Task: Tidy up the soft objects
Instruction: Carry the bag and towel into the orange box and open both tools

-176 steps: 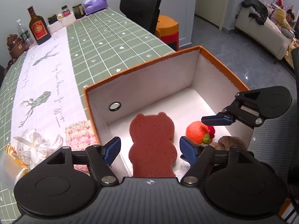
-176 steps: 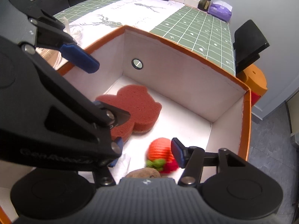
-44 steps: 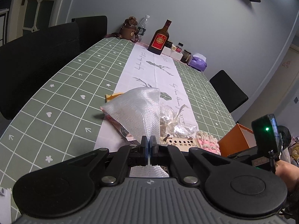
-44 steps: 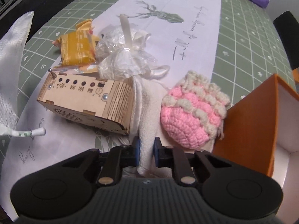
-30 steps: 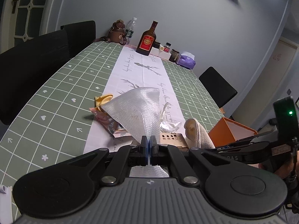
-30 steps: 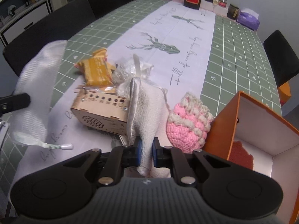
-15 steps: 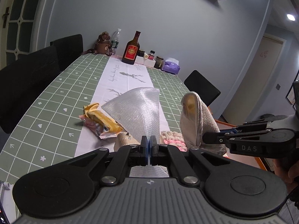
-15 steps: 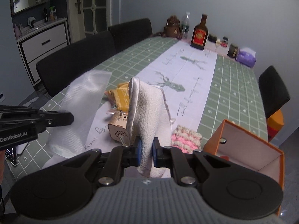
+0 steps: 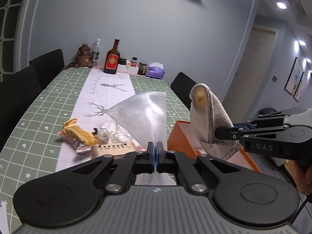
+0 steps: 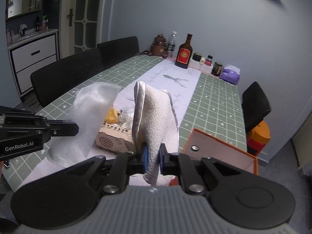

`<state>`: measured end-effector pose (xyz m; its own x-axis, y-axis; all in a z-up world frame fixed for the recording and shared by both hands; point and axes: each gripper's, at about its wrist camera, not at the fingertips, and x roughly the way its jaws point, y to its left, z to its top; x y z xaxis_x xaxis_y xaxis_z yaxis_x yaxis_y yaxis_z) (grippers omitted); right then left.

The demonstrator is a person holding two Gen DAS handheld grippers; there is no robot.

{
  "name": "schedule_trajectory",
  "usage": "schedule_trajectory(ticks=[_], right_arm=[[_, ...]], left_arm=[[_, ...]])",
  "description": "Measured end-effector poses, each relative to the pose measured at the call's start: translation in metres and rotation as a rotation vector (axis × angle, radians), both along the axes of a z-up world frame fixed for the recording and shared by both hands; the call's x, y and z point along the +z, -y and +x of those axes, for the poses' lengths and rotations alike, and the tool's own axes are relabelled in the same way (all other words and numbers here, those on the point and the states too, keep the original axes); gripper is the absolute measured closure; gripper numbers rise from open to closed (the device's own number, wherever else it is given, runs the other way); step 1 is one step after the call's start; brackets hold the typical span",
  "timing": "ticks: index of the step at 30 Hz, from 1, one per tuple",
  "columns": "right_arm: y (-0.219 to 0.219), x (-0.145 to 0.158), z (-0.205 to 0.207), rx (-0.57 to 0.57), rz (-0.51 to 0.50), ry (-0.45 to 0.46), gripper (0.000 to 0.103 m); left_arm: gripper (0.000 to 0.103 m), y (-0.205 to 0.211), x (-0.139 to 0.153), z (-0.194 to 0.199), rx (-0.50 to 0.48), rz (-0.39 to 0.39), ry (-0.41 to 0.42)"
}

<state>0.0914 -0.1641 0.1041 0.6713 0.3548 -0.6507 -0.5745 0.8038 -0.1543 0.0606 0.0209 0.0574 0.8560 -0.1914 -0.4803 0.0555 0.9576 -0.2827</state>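
Observation:
My left gripper (image 9: 155,154) is shut on a white mesh cloth (image 9: 144,115) and holds it up above the table; the cloth also shows in the right wrist view (image 10: 87,120). My right gripper (image 10: 153,158) is shut on a folded cream towel (image 10: 156,120), held upright in the air; the towel shows in the left wrist view (image 9: 210,120) in front of the orange box (image 9: 181,136). The orange box (image 10: 220,146) stands open at the table's near right corner. Its contents are hidden.
On the table runner lie a wooden perforated box (image 10: 115,136), yellow snack packets (image 9: 81,134) and crumpled clear plastic (image 9: 111,130). A bottle (image 9: 111,58), jars and a tissue pack (image 9: 156,71) stand at the far end. Black chairs (image 10: 68,74) line the left side.
Both grippers have risen higher above the table with their cloths. The towel has come up from beside the pink crochet piece to above the orange box's near edge.

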Motion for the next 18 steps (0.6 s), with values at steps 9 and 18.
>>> schedule_trajectory(ticks=[9, 18], right_arm=[[0.039, -0.003, 0.018, -0.078, -0.035, 0.03, 0.094], [0.09, -0.027, 0.065, -0.195, -0.043, -0.036, 0.093]], left_arm=[[0.102, 0.048, -0.003, 0.036, -0.09, 0.004, -0.037], [0.102, 0.092, -0.013, 0.099, -0.202, -0.042, -0.115]])
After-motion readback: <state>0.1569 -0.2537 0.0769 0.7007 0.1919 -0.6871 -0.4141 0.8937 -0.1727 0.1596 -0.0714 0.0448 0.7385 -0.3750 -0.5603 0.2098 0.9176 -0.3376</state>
